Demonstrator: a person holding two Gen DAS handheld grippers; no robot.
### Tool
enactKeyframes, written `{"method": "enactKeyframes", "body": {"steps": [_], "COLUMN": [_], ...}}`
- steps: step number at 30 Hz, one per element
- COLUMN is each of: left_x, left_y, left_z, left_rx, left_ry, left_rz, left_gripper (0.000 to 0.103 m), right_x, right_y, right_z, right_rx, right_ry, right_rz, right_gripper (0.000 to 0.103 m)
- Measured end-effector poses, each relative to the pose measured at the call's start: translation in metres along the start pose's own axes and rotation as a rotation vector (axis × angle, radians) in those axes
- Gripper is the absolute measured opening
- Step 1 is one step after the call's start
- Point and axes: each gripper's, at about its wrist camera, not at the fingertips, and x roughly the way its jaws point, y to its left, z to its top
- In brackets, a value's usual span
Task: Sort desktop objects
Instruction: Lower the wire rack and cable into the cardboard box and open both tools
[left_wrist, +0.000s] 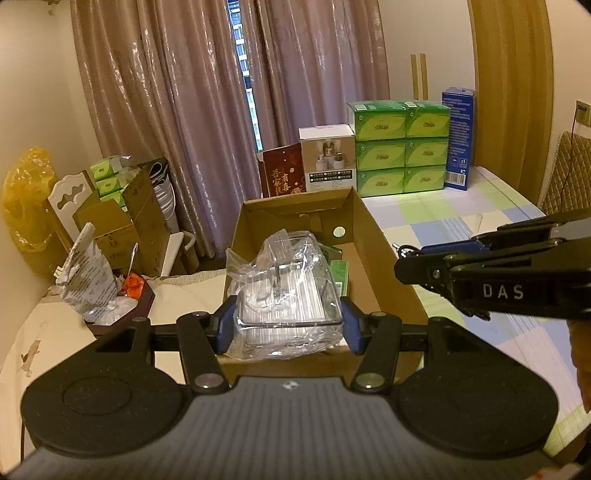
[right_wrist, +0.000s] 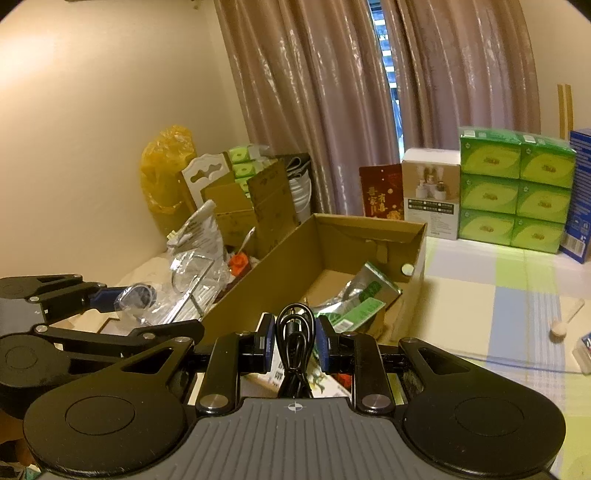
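Plastic-wrapped bundle (left_wrist: 284, 295), clear and crinkly with a thin wire frame showing through it, sits between the blue pads of your left gripper (left_wrist: 286, 326), which is clenched on its two sides. In the left wrist view the bundle hangs over the near end of the open cardboard box (left_wrist: 384, 258) on the table (left_wrist: 480, 206).

Your right gripper (right_wrist: 293, 341) is clamped on a coiled black cable (right_wrist: 294, 332), with the loops standing up between the pads and the rest trailing back toward the handle. It hovers at the near edge of the same box, where green and silver packets (right_wrist: 364, 299) already lie on the floor.

Expect the bundle to be light, but the film looks slippery and soft, so it may slide or crumple under the pads; the wire inside is probably the only stiff part, so a hold across it should be surest. The cable looks limp and light; loose loops could spill out or snag on the box wall, so a pinch across the middle of the coil, catching all the strands, seems best.
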Motion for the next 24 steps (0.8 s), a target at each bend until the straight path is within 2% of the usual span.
{"method": "enactKeyframes", "body": {"steps": [9,20,22,24], "left_x": [0.036,0.096,0.107,0.117], "left_y": [0.025,0.032,0.032,0.034], "left_z": [0.015,0.031,0.033,0.036], "left_rx": [-0.026,-0.029,-0.03,-0.028], "left_ry": [0.006,-0.009,-0.025,-0.039], "left_rz": [-0.035,-0.083,-0.087,-0.084], "left_gripper": [0.052,0.052,0.054,0.062], "right_x": [0.038,0.08,0.087,0.092], "right_y": [-0.013,-0.042,-0.048,-0.054], "right_z": [0.02,0.035,0.035,0.034], "right_rx": [0.05,0.097,0.11,0.121], "right_ry": [-0.003,-0.02,-0.013,-0.006], "right_rz": [-0.017,-0.05,-0.059,-0.061], "right_gripper": [0.02,0.02,0.02,0.02]}}
